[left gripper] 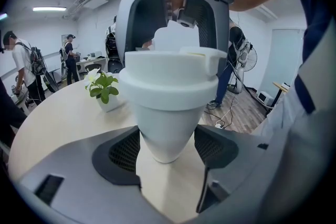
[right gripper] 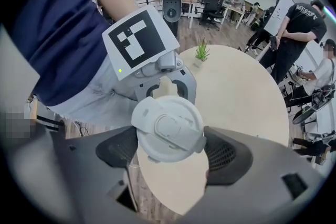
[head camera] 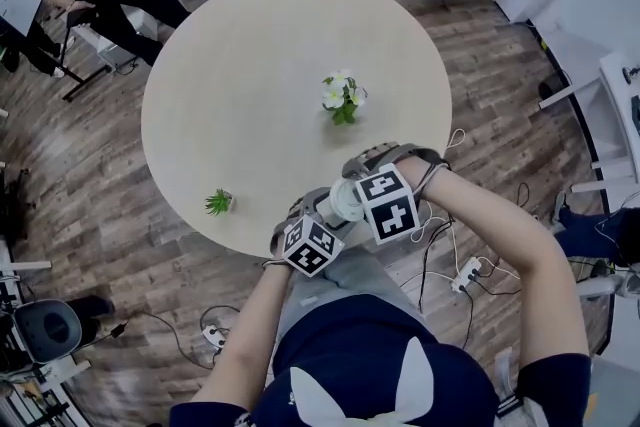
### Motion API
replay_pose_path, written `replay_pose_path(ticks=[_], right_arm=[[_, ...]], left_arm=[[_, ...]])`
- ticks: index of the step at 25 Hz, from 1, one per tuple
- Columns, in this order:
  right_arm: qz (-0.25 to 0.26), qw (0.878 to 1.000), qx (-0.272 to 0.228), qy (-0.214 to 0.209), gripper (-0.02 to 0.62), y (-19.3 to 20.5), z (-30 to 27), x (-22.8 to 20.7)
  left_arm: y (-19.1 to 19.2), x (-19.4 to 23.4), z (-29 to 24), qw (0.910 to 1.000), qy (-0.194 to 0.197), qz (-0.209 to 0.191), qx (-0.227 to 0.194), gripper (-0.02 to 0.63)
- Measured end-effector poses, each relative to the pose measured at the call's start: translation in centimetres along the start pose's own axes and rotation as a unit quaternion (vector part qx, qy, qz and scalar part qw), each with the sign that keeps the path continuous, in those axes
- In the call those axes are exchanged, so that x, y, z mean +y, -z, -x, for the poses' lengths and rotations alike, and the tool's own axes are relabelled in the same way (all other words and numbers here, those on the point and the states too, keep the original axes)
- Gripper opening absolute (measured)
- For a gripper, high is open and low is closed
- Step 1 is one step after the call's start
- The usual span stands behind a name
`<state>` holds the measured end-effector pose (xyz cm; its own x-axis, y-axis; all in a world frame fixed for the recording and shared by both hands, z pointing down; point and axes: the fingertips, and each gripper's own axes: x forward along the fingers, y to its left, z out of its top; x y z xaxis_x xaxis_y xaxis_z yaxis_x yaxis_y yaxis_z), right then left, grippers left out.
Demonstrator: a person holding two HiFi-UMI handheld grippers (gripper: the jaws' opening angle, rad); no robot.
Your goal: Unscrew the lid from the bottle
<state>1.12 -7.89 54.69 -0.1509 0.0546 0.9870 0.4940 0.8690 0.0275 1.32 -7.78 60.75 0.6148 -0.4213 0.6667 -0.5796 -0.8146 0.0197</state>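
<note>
Closest to me, at the near edge of the worktop (head camera: 250, 55), my left tool (left gripper: 167, 145) is clamped low on the tapered white bottle (left gripper: 166, 118) and angled downward. My right tool (right gripper: 171, 149) points straight down from above, with its pads pressed on either side of the lid (right gripper: 168, 127). The lid sits on the bottle, so I judge the unscrewing unfinished; I cannot tell how loose it is. Farther out stand a small green plant (head camera: 219, 203) and a flowering plant (head camera: 343, 98).

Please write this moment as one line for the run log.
left claw: shut on bottle | right claw: shut on lid, from above | lid: on bottle | place: near table edge
</note>
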Motion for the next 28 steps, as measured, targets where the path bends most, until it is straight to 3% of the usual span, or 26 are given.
replay_pose_path(ticks=[4, 7, 9, 12, 18, 20, 23, 28], right_arm=[[-0.055, 0.997, -0.039, 0.041, 0.447, 0.0, -0.1, -0.1], [-0.143, 0.982, -0.114, 0.056, 0.477, -0.8, 0.3, -0.2], [-0.22, 0.955, -0.181, 0.076, 0.5, -1.5, 1.2, -0.7], [-0.333, 0.897, -0.26, 0.132, 0.508, -1.7, 2.7, -1.7], [-0.501, 0.774, -0.316, 0.224, 0.471, -0.9, 2.9, -2.7], [-0.532, 0.743, -0.323, 0.244, 0.46, -0.7, 2.6, -3.0], [-0.56, 0.719, -0.315, 0.265, 0.455, -0.4, 2.1, -3.1], [-0.574, 0.711, -0.287, 0.287, 0.426, -0.3, 1.6, -2.9]], left_arm=[[-0.1, 0.0, -0.1, 1.0, -0.002, 0.001, 0.0, 0.327], [-0.1, 0.2, -0.1, 1.0, -0.001, 0.002, 0.0, 0.327], [-0.1, 0.2, 0.0, 1.0, 0.0, 0.003, 0.0, 0.327], [-0.1, 0.1, -0.1, 1.0, -0.001, 0.004, 0.0, 0.327], [0.1, 0.1, -0.1, 1.0, -0.002, 0.006, -0.001, 0.327], [0.2, 0.2, 0.0, 1.0, -0.002, 0.006, 0.0, 0.327], [0.2, 0.2, 0.0, 1.0, -0.002, 0.007, 0.0, 0.327], [0.1, 0.2, -0.1, 0.9999, -0.002, 0.01, 0.0, 0.327]])
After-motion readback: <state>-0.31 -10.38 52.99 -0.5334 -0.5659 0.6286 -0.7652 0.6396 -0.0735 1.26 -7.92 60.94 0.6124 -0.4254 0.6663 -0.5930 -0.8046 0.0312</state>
